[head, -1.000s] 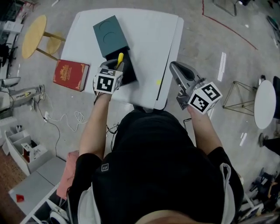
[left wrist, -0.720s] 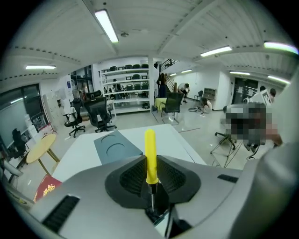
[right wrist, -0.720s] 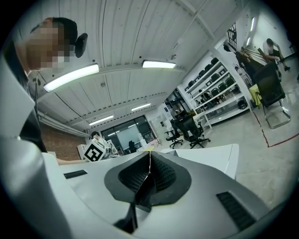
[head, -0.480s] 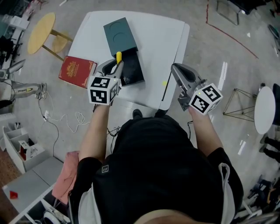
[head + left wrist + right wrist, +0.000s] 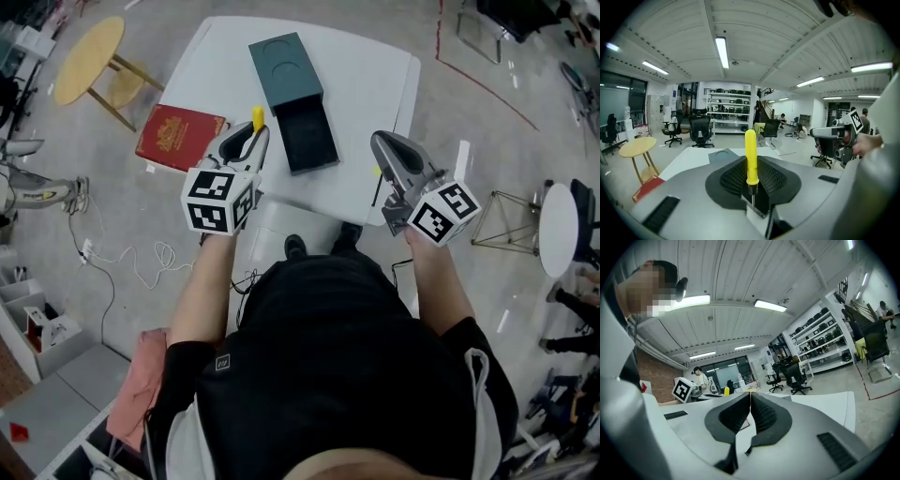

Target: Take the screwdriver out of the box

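Note:
My left gripper point(image 5: 251, 134) is shut on a screwdriver point(image 5: 751, 159) with a yellow handle, which stands upright between the pads; its yellow tip point(image 5: 258, 117) pokes out past the jaws in the head view. It hovers above the table's left edge, to the left of the dark green box point(image 5: 298, 102). The box lies on the white table point(image 5: 366, 103) with its drawer point(image 5: 310, 139) pulled out toward me. My right gripper point(image 5: 382, 147) is shut with nothing in it, held over the table's near right corner.
A red book point(image 5: 180, 137) lies on the floor left of the table, near a round yellow stool point(image 5: 89, 59). Cables and grey bins sit on the floor at the left. Office chairs and shelves stand beyond the table in the left gripper view.
My left gripper has lifted the screwdriver up and out of the box's drawer, away to the left. The right gripper shifted slightly. The head view has swung, so the table sits further right.

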`<state>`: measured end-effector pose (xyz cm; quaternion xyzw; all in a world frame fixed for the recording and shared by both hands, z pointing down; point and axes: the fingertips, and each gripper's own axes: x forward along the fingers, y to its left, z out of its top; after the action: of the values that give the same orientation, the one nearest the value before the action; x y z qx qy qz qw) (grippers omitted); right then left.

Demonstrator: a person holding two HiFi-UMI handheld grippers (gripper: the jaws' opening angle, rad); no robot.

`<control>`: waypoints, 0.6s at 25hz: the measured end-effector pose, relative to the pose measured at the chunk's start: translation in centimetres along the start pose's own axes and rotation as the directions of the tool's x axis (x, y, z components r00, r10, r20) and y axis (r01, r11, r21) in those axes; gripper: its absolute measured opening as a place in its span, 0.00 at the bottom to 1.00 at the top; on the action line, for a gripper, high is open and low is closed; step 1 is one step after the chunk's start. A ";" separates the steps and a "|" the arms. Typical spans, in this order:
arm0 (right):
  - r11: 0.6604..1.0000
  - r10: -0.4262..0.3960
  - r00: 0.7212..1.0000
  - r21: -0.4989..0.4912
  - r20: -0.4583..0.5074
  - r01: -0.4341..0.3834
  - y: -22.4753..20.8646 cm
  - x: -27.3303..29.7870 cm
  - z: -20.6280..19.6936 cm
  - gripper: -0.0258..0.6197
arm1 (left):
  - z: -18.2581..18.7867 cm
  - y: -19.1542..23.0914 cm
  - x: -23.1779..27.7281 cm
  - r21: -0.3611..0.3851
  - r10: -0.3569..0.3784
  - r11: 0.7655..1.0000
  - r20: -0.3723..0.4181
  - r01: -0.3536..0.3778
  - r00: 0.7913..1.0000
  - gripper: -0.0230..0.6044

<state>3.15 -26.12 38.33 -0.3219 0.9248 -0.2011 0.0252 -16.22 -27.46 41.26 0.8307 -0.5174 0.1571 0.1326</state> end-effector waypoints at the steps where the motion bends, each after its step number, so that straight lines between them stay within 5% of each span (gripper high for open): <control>1: 1.000 -0.007 1.000 -0.001 -0.003 0.007 0.8 0.2 -0.3 0.09 | -0.2 0.5 -0.7 -0.003 -0.002 1.000 0.010 0.002 1.000 0.16; 15: 0.993 0.023 0.999 -0.113 0.027 -0.019 7.1 0.6 1.7 0.09 | 1.9 2.9 -8.1 -0.014 0.022 1.000 0.159 -0.020 0.987 0.16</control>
<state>-1.19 -22.06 34.11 -0.3159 0.9376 -0.1439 0.0222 -21.92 -22.83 36.45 0.8343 -0.5359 0.0883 0.0944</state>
